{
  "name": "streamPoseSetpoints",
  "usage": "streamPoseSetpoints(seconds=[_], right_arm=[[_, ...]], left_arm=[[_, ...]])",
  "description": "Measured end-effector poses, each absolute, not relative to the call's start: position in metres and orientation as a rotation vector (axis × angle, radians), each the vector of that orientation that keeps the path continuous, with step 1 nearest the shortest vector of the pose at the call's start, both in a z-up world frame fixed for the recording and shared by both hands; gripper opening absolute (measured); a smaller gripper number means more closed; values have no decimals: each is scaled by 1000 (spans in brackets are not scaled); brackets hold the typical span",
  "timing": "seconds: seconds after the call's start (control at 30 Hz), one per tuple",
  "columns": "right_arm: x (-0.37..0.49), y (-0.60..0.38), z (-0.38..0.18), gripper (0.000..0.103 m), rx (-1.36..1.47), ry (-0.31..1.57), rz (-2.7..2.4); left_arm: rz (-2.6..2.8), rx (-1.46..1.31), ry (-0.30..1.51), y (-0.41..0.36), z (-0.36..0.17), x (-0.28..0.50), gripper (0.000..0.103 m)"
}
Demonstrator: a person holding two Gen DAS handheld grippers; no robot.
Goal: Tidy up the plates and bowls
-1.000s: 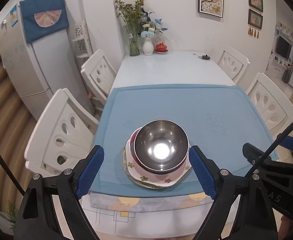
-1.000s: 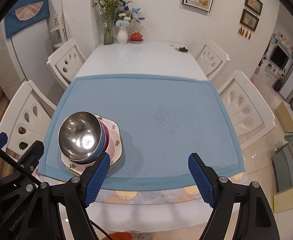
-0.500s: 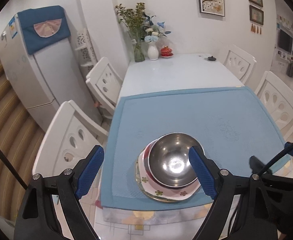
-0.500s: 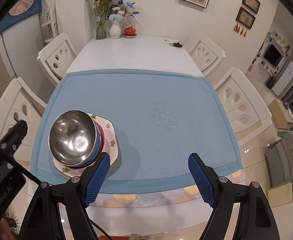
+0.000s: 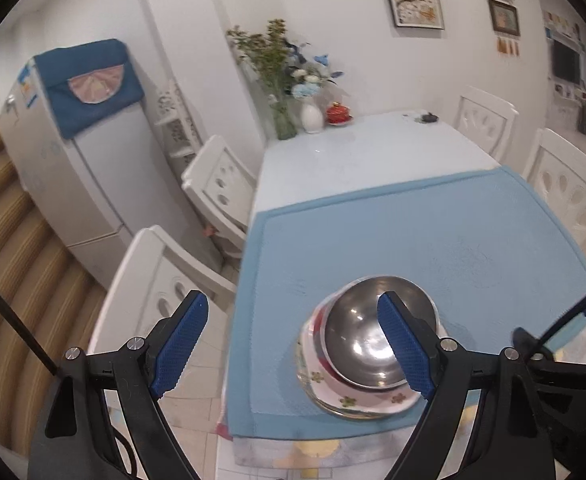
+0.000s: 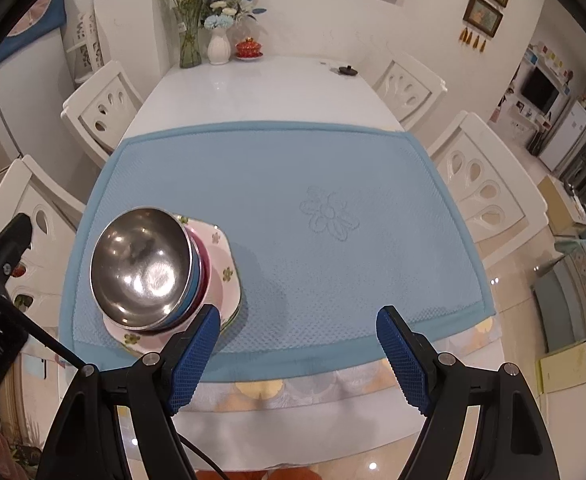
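On the blue mat (image 6: pixel 293 208), toward seven o'clock, the steel bowl (image 6: pixel 141 264) sits nested atop coloured bowls on the flowered plate (image 6: pixel 217 256); stacking looks finished. Both the left hand-held gripper (image 5: pixel 293 344) and right hand-held gripper (image 6: pixel 293 356) gape empty.

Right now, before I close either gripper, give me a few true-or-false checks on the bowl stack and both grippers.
1. The steel bowl sits on top of the stack. True.
2. The stack rests on the bare white table. False: it stands on the blue mat.
3. The left gripper grips the bowl. False: it is open and holds nothing.
4. The right gripper is open and empty. True.
5. A floral plate lies under the bowls. True.
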State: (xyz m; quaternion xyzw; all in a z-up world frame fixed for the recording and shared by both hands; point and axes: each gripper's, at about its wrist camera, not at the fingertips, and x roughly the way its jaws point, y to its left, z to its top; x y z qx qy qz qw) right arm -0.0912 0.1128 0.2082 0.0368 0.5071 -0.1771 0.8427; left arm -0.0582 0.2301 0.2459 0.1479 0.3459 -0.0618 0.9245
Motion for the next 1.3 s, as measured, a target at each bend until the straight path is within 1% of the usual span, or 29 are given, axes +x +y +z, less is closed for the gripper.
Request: streamPoseSetpoints(seconds=[0.33,0.53,1.0,1.3], right_arm=[[-98,123,202,78,97,1087,-373],[-101,121,200,78,129,1103,-360],[-90,98,197,78,101,1144,-286],[-80,81,198,78,80,1161,-243]], left_arm=[[-148,291,772,237,234,-56,86],[-143,282,779,235,233,-59,86],[-96,246,857,216,224,-56,86],[-69,246,869,197,226,-48,86]])
